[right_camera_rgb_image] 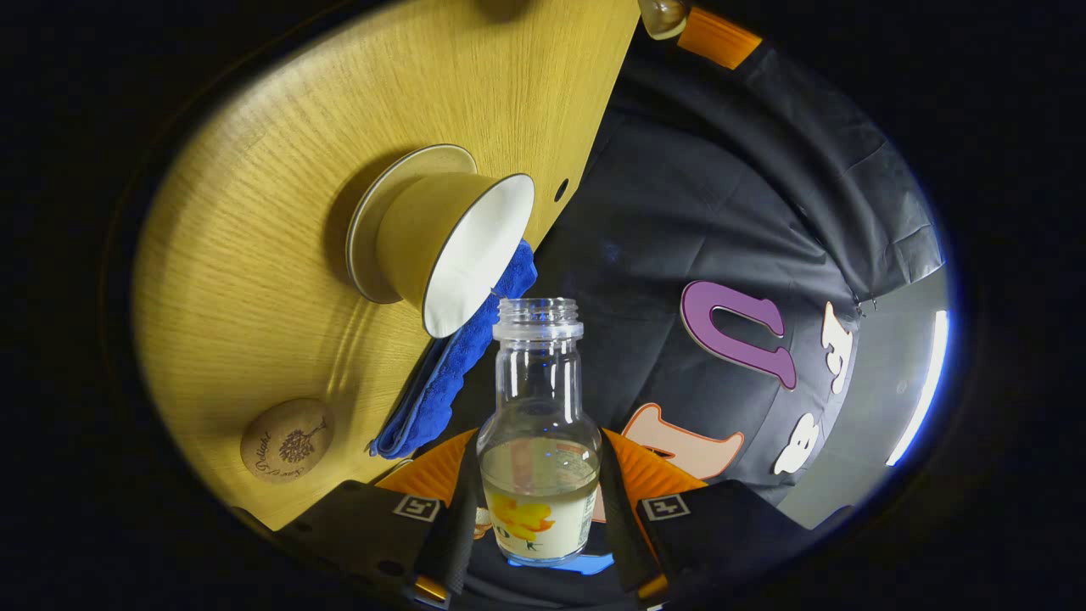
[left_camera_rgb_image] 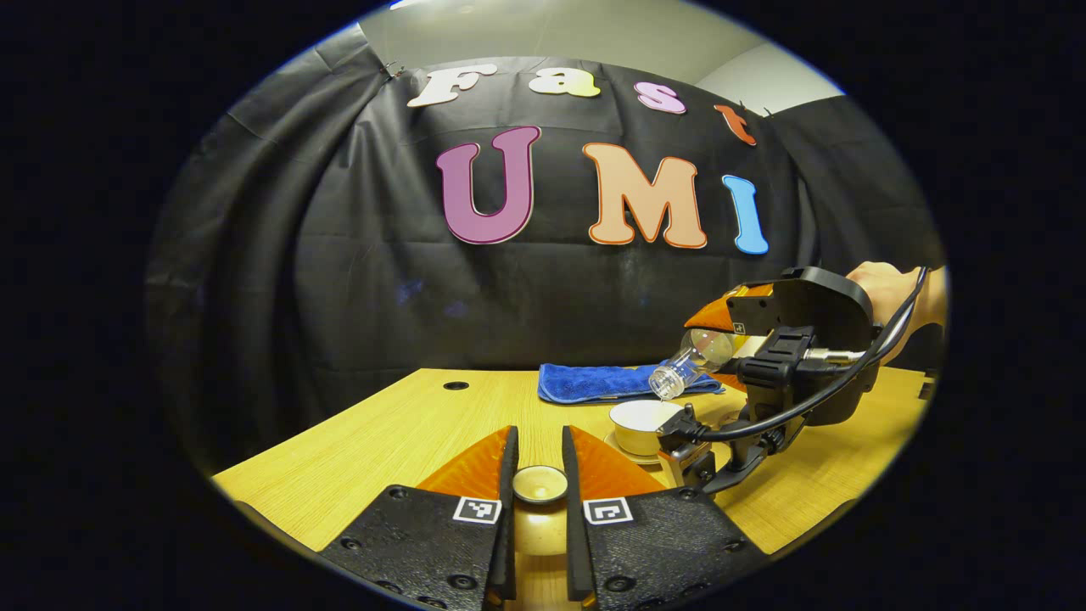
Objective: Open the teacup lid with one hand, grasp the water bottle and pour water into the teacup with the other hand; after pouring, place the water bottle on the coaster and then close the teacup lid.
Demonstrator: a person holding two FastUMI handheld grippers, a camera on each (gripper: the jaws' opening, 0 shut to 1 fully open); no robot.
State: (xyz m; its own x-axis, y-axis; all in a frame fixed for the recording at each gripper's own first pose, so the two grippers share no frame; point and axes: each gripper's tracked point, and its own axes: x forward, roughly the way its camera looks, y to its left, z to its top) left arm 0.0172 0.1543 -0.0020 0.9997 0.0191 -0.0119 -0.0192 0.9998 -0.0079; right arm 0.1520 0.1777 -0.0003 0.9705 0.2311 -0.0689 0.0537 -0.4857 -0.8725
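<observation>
My right gripper (right_camera_rgb_image: 539, 445) is shut on a clear, uncapped water bottle (right_camera_rgb_image: 540, 399) with some water left in its lower part. In the left gripper view the bottle (left_camera_rgb_image: 691, 361) is tilted, its open mouth just above the teacup (left_camera_rgb_image: 638, 424). The cup (right_camera_rgb_image: 462, 246) is cream outside and white inside, stands on its saucer (right_camera_rgb_image: 366, 229), and has no lid on it. I see no stream of water. My left gripper (left_camera_rgb_image: 540, 437) is shut on the knob of the teacup lid (left_camera_rgb_image: 540, 485), held above the table left of the cup. A round wooden coaster (right_camera_rgb_image: 286, 441) lies on the table.
A folded blue towel (left_camera_rgb_image: 607, 382) lies behind the cup near the table's (left_camera_rgb_image: 382, 441) back edge. The right gripper's body and black cable (left_camera_rgb_image: 806, 373), with the hand holding it, hang close over the cup's right side. A small hole (left_camera_rgb_image: 456, 385) marks the tabletop at back left.
</observation>
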